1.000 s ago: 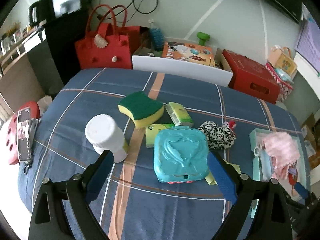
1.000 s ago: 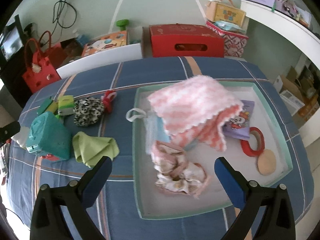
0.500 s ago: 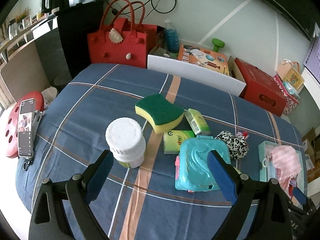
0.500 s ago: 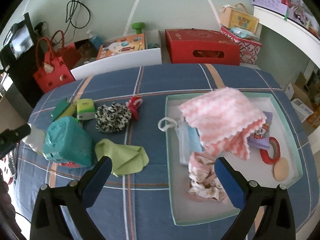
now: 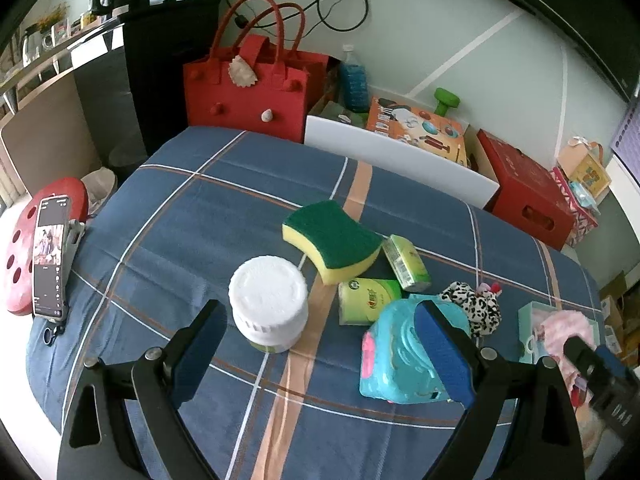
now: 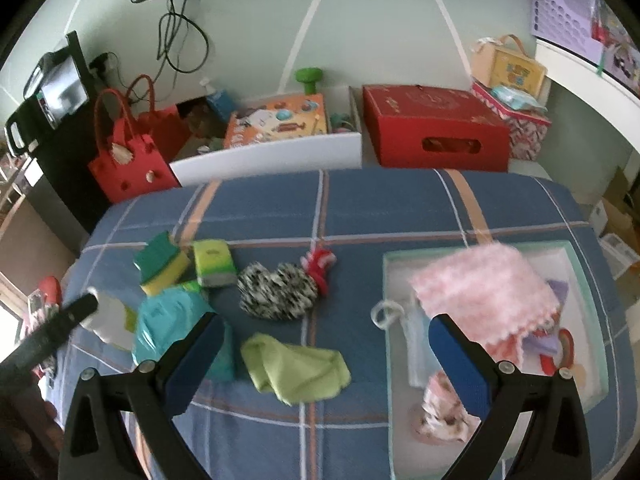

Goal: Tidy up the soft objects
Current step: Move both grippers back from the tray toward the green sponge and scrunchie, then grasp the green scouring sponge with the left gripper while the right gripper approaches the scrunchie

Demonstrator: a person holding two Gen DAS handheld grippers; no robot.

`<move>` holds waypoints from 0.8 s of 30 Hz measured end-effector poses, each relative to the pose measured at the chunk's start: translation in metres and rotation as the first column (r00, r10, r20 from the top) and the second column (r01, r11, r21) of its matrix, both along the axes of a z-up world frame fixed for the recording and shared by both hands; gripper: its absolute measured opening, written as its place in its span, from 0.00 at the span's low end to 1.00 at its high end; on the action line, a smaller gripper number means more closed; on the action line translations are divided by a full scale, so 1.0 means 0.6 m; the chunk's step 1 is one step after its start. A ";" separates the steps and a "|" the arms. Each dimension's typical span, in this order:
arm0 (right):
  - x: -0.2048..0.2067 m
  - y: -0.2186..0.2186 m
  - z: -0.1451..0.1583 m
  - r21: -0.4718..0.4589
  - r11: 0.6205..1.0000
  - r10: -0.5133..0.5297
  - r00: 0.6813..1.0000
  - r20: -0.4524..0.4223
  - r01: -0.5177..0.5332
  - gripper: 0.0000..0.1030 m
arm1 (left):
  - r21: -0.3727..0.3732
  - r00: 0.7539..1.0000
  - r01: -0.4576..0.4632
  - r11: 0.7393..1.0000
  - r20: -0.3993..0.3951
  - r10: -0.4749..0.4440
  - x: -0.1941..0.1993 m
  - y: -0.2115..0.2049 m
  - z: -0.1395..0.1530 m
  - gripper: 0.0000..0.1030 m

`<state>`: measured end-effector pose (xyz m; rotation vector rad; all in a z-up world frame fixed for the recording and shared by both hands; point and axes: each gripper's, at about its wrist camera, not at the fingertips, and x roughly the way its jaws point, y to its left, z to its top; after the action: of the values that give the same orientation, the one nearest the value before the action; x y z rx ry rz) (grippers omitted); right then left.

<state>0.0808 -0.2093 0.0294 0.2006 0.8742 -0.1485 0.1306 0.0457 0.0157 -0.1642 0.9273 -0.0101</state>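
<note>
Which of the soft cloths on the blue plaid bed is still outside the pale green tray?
The lime green cloth, crumpled on the bedspread left of the tray. The pink fluffy cloth and the pink patterned one already lie inside it.

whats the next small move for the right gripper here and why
Probably lower the open right hand-held gripper onto the green cloth: it lies loose on the tablecloth between the fingers, outside the tray that already holds the pink towel.
</note>
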 end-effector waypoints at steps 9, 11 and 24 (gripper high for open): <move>0.058 0.009 -0.011 0.050 0.998 0.027 1.000 -0.009 -0.026 1.00 | -0.071 0.999 0.029 0.997 -0.023 -0.031 0.018 0.007 0.000 0.92; 0.068 0.006 -0.017 0.062 0.998 0.019 1.000 -0.020 -0.018 1.00 | -0.082 0.999 0.040 0.996 -0.017 -0.042 0.026 0.008 0.008 0.92; 0.125 -0.002 -0.054 0.081 0.996 0.045 0.997 -0.057 -0.041 1.00 | 0.016 0.978 0.159 0.987 -0.138 -0.155 0.177 -0.006 -0.003 0.92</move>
<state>0.1559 -0.2103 -0.0030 0.2527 0.9431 -0.0797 0.2365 0.0419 0.0142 -0.0663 1.0751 -0.1335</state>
